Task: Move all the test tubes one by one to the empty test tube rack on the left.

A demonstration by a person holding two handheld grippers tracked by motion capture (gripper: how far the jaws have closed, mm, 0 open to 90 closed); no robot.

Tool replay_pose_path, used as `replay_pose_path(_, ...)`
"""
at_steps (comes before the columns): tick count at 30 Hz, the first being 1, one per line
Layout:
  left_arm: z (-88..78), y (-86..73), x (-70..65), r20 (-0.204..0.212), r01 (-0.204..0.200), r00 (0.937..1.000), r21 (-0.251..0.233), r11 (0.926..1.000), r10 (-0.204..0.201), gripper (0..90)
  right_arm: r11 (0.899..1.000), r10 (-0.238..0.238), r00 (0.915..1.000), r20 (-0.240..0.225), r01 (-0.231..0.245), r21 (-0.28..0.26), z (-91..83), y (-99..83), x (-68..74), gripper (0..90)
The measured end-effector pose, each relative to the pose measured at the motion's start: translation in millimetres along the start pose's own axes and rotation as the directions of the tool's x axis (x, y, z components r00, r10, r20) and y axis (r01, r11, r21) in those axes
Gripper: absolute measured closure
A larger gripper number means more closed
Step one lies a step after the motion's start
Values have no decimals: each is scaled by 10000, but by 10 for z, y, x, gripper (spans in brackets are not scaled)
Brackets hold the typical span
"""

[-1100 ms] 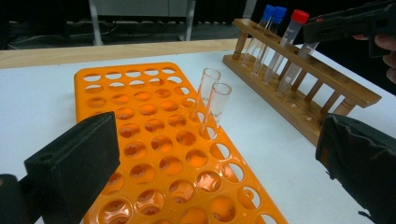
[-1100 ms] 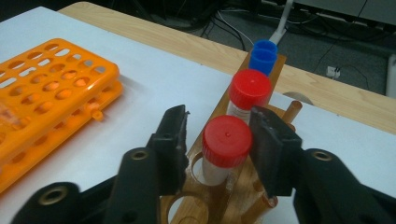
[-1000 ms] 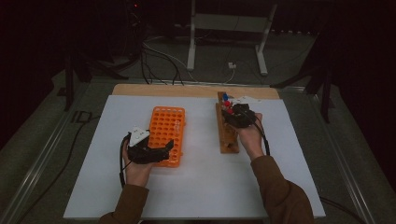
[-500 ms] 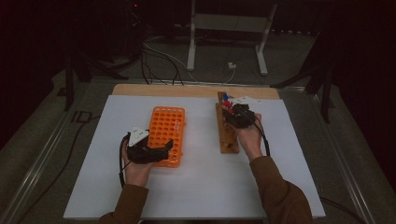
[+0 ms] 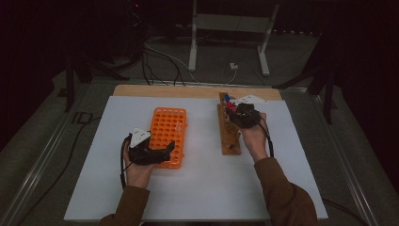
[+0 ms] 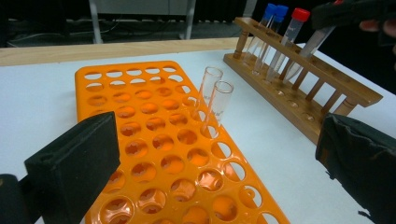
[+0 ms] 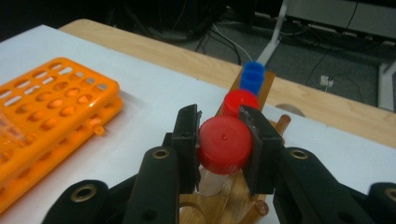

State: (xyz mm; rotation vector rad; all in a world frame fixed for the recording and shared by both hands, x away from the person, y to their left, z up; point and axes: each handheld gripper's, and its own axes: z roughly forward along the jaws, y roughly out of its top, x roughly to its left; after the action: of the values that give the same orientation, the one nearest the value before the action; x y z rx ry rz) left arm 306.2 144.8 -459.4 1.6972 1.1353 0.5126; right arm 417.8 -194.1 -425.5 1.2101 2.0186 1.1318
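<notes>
With the right gripper (image 7: 223, 149) pinching the red-capped clear plastic tube (image 7: 224, 145), lift straight up out of the brown wooden rack (image 5: 229, 136).

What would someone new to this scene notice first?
Probably the bright orange tube rack left of centre on the white table, with two clear open tubes standing in it and the left gripper at its near end. To its right, the right gripper has just closed on a red-capped tube in the wooden rack.

Glossy plastic cap (image 7: 225, 143), wooden rack (image 5: 229, 136)
</notes>
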Motion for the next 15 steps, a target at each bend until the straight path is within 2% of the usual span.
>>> replay_pose_path(10, 29, 25, -80, 70, -204, 9998, -39, 9998, 205, 3, 9986, -255, 9997, -41, 253, -465, -219, 145, -22, 702)
replay_pose_path(15, 95, 107, -230, 291, -676, 9973, -50, 9977, 677, 3, 9964, -527, 9986, -94, 519, -665, -340, 251, -12, 702)
